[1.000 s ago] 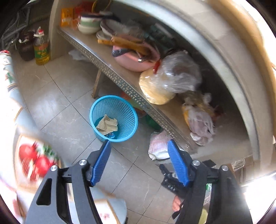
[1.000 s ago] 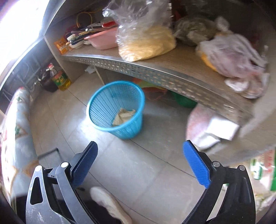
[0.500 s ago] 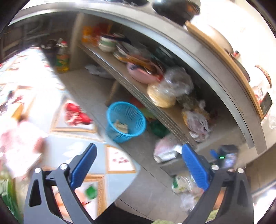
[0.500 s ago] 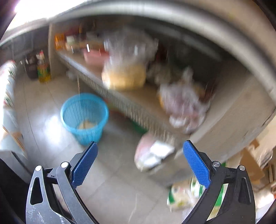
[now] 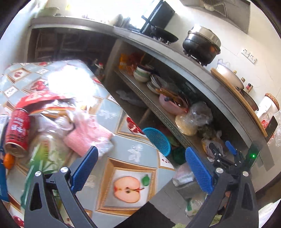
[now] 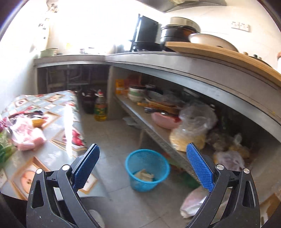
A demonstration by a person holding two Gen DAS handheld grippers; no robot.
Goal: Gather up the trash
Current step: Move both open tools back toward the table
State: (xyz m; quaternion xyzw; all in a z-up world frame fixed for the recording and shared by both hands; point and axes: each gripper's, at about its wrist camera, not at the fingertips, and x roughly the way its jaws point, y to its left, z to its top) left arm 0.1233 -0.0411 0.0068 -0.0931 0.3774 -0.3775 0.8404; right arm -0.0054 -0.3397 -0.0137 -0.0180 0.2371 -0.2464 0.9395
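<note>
Both the left gripper point(image 5: 140, 170) and right gripper point(image 6: 143, 165) gape empty; bare floor point(image 6: 112, 150) at centre separates table edge point(image 6: 77, 129) from blue basket point(image 6: 147, 168).

Floor: bare tiles lay open around the blue basket point(image 6: 147, 169).
Table point(image 5: 121, 147): right half was clear; can point(image 5: 17, 128) and wrappers point(image 5: 79, 133) crowded the left.
Shelf point(image 6: 154, 129): packed with bowls and bags.

Strong daylight is pouring in above a grey concrete counter point(image 6: 158, 59), washing out the white wall point(image 6: 228, 14). A metal shelf point(image 6: 140, 121) is running beneath it, over a pale tiled floor point(image 6: 112, 140).
</note>
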